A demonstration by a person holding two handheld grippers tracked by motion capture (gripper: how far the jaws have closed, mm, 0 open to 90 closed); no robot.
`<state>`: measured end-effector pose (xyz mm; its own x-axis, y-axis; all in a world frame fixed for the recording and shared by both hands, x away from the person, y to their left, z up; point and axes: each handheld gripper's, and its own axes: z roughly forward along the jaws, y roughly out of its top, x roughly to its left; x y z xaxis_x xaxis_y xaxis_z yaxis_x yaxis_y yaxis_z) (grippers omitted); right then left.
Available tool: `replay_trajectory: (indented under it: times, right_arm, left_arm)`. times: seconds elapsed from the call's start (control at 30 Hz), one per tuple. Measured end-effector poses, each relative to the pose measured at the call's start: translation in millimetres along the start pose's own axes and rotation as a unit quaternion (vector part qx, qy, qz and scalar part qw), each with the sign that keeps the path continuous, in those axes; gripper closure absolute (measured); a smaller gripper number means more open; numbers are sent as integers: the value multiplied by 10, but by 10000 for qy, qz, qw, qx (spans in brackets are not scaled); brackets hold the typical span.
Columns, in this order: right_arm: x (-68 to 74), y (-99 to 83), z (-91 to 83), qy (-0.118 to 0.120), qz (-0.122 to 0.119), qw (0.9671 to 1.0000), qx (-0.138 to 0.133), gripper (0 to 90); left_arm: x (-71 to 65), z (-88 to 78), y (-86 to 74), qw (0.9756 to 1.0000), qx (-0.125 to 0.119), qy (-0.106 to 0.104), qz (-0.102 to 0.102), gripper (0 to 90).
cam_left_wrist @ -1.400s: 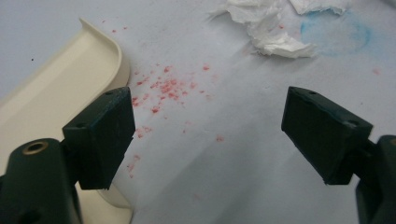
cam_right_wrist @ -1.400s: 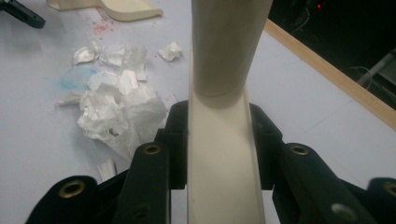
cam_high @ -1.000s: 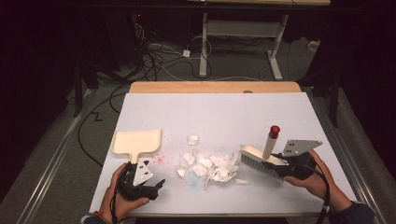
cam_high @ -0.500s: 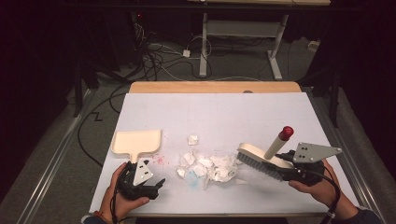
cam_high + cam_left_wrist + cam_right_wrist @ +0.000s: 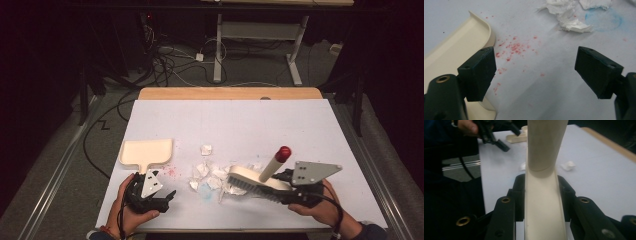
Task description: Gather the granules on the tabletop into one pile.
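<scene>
Near the front right of the desk (image 5: pixel 310 125), the right gripper (image 5: pixel 280 192) has its tongs clamped on the back of a cream hand brush (image 5: pixel 252 181). In the right gripper view the two black jaws press flat against both sides of the brush's long cream body (image 5: pixel 544 215), which runs straight up between them. The brush has a flat pale back with a fringe of grey-white bristles along its lower edge, and a round cream handle that slants up and away from the desk, ending in a dark red cap (image 5: pixel 283 153). Its bristle end points toward the middle of the desk and sits at the edge of a loose heap of crumpled white paper scraps (image 5: pixel 210 175); one more scrap (image 5: pixel 206 149) lies a little apart, farther from the front edge.

Toward the front left lies a cream dustpan (image 5: pixel 146 152), a shallow tray with a low raised rim and a short tab handle that points at the front edge. Its tray looks bare. Just beside it the white sheet bears a scatter of red specks (image 5: pixel 511 48), and a faint blue ring (image 5: pixel 603 20) shows near the scraps.

At the front left corner the left gripper (image 5: pixel 534 72) rests low over the desk by the dustpan's handle, its tongs apart with only bare sheet between them.
</scene>
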<state>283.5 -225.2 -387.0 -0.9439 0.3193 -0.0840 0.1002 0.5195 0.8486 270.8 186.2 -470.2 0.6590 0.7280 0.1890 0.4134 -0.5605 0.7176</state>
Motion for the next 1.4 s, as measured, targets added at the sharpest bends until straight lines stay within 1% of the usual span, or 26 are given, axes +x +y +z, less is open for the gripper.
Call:
replay_trajectory:
  times: [0.07, 0.1, 0.13, 0.17, 0.2, 0.23, 0.27, 0.33, 0.37, 0.4, 0.47, 0.53, 0.63, 0.67, 0.73, 0.8, 0.83, 0.87, 0.9, 0.97, 1.03, 1.17, 1.27, 1.3, 1.33, 1.4]
  right_arm:
    - [62, 4, 166, 212, 6, 9997, 109, 680]
    - [93, 2, 248, 300, -13, 9994, 172, 680]
    - [143, -10, 402, 460, -81, 9985, 293, 680]
    - [143, -10, 402, 460, -81, 9985, 293, 680]
    - [159, -18, 474, 526, -100, 9980, 350, 680]
    - [182, -37, 600, 648, -119, 9968, 446, 680]
    - [182, -37, 600, 648, -119, 9968, 446, 680]
    - [193, -48, 710, 704, -198, 9959, 530, 679]
    - [173, -59, 790, 625, -271, 9961, 553, 680]
    - [173, -59, 790, 625, -271, 9961, 553, 680]
    - [109, -67, 816, 594, -171, 9968, 500, 680]
    - [47, -84, 807, 396, -153, 9979, 495, 680]
    - [-44, -114, 777, 201, -52, 9985, 504, 679]
    - [-64, -117, 768, 174, -13, 9987, 477, 679]
    - [-75, -110, 757, 30, -50, 9988, 482, 680]
    - [-90, -92, 744, -48, -6, 9991, 415, 680]
    - [-95, -59, 728, -33, 75, 9996, 279, 680]
    - [-95, -59, 728, -33, 75, 9996, 279, 680]
    - [-85, -3, 734, -28, 115, 9998, 129, 680]
    - [-76, 28, 750, 28, 133, 9999, 81, 680]
    - [-43, 85, 802, 31, 105, 9999, -20, 680]
    - [46, 193, 954, 218, 201, 9995, -137, 680]
    - [130, 264, 1100, 264, 212, 9994, -45, 680]
    - [153, 277, 1155, 268, 164, 9995, -16, 680]
    - [176, 289, 1209, 245, 144, 9996, 44, 680]
    - [197, 292, 1321, 200, 163, 9996, 143, 680]
  left_arm:
    - [19, -12, -2, 10000, -37, 52, 34, 166]
    - [23, -18, -10, 10000, -21, 45, -39, 166]
    - [36, -25, -17, 10000, -25, 62, -56, 166]
    - [46, -32, -23, 9999, -42, 74, -96, 166]
    - [54, -37, -28, 9999, -55, 76, -124, 166]
    - [58, -40, -31, 9999, -58, 89, -125, 166]
    - [60, -43, -32, 9999, -59, 98, -126, 166]
    - [58, -44, -32, 9999, -64, 91, -122, 166]
    - [55, -44, -31, 9999, -63, 86, -119, 166]
    - [53, -43, -32, 9999, -65, 73, -118, 166]
    - [50, -43, -34, 9999, -40, 71, -92, 166]
    - [51, -42, -38, 9999, -51, 56, -100, 166]
    - [52, -41, -38, 9999, -46, 56, -107, 166]
    - [51, -42, -36, 9999, -42, 63, -99, 166]
    - [49, -43, -32, 9999, -54, 62, -109, 166]
    - [53, -43, -28, 9999, -49, 68, -102, 166]
    - [56, -42, -27, 9999, -49, 68, -103, 166]
    - [60, -43, -25, 9999, -46, 82, -97, 166]
    - [64, -42, -25, 9999, -73, 78, -120, 166]
    - [74, -51, -25, 9998, -85, 109, -147, 166]
    - [90, -65, -32, 9996, -133, 130, -198, 166]
    - [137, -100, -54, 9992, -186, 204, -304, 166]
    - [170, -130, -77, 9986, -248, 279, -384, 166]
    - [182, -141, -87, 9983, -275, 310, -409, 166]
    - [198, -153, -98, 9980, -291, 342, -439, 166]
    - [227, -166, -118, 9973, -367, 330, -535, 166]
